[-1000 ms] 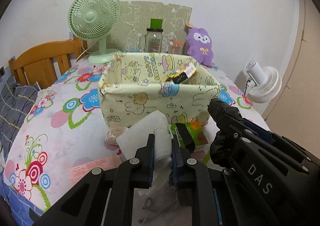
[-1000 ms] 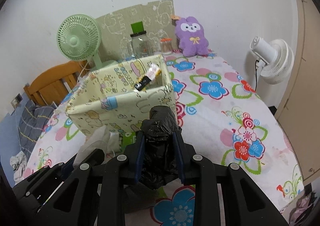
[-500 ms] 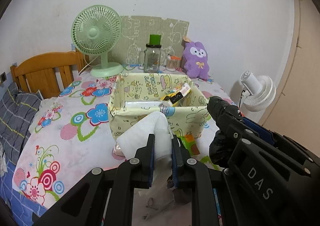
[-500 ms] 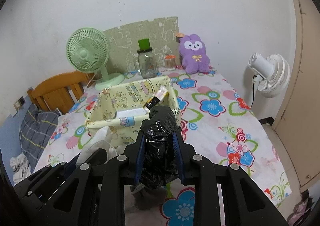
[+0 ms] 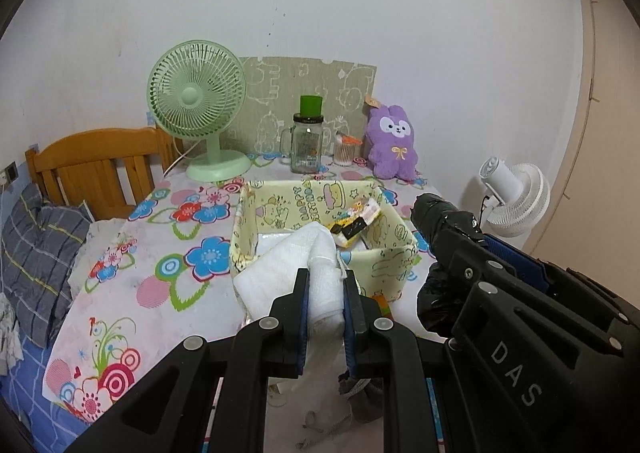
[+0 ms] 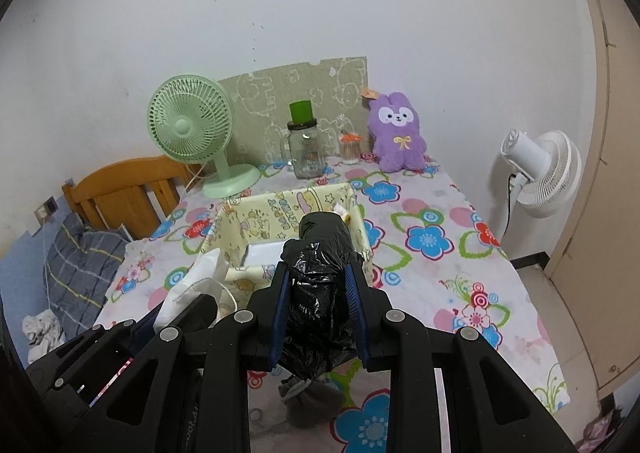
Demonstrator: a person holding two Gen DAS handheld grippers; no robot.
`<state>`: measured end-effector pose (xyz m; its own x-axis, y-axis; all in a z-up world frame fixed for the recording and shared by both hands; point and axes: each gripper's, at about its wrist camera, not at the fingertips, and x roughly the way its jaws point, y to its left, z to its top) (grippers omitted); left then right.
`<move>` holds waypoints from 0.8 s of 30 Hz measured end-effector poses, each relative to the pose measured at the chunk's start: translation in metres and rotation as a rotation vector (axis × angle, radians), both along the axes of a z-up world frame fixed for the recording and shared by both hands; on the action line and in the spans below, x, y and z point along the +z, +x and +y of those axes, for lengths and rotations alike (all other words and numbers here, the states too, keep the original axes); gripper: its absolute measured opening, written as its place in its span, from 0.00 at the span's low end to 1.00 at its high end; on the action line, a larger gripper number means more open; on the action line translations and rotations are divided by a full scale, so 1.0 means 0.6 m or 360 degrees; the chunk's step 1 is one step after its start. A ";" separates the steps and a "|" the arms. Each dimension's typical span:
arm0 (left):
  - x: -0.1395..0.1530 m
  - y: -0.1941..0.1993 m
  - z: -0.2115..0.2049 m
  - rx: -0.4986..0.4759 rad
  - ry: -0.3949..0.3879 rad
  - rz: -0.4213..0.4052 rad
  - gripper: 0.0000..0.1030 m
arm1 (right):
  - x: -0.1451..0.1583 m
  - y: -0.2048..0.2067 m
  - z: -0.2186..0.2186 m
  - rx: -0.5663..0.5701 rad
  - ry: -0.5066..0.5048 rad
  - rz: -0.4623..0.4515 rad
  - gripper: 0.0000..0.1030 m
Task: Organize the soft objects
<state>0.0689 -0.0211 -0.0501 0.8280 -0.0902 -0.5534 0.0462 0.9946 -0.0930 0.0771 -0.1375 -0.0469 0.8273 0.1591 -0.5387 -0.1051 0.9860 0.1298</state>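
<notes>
My left gripper (image 5: 325, 281) is shut on a rolled white towel (image 5: 316, 265) and holds it in the air, in front of the yellow cartoon-print fabric bin (image 5: 394, 265). My right gripper (image 6: 318, 277) is shut on a black plastic bag roll (image 6: 320, 253), also raised near the bin (image 6: 256, 221). The bin holds a snack packet (image 5: 356, 219) and a white flat item (image 6: 262, 253). A grey drawstring pouch (image 6: 308, 401) lies on the table below both grippers.
On the floral tablecloth (image 5: 132, 277) at the back stand a green fan (image 5: 198, 109), a glass jar (image 5: 307, 145) and a purple plush rabbit (image 5: 392, 145). A white fan (image 6: 540, 173) stands off the right edge. A wooden headboard (image 5: 96, 161) is at left.
Both grippers have risen and pulled back with their loads. The bin now looks smaller and lower, and I see into it from above.
</notes>
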 end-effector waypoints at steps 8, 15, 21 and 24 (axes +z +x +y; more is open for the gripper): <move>0.011 0.013 0.002 -0.0018 -0.0009 -0.0021 0.12 | 0.014 0.011 0.001 0.0013 0.0007 -0.0027 0.30; 0.017 0.030 0.005 -0.0006 0.0016 -0.0040 0.12 | 0.017 0.032 0.002 0.0012 0.0050 -0.0020 0.30; 0.019 0.051 0.008 0.0000 0.0015 -0.0047 0.12 | 0.019 0.057 0.007 0.0027 0.0038 -0.0028 0.30; 0.017 0.065 0.008 0.0004 0.0014 -0.0036 0.12 | 0.018 0.071 0.009 0.0033 0.0034 -0.0025 0.30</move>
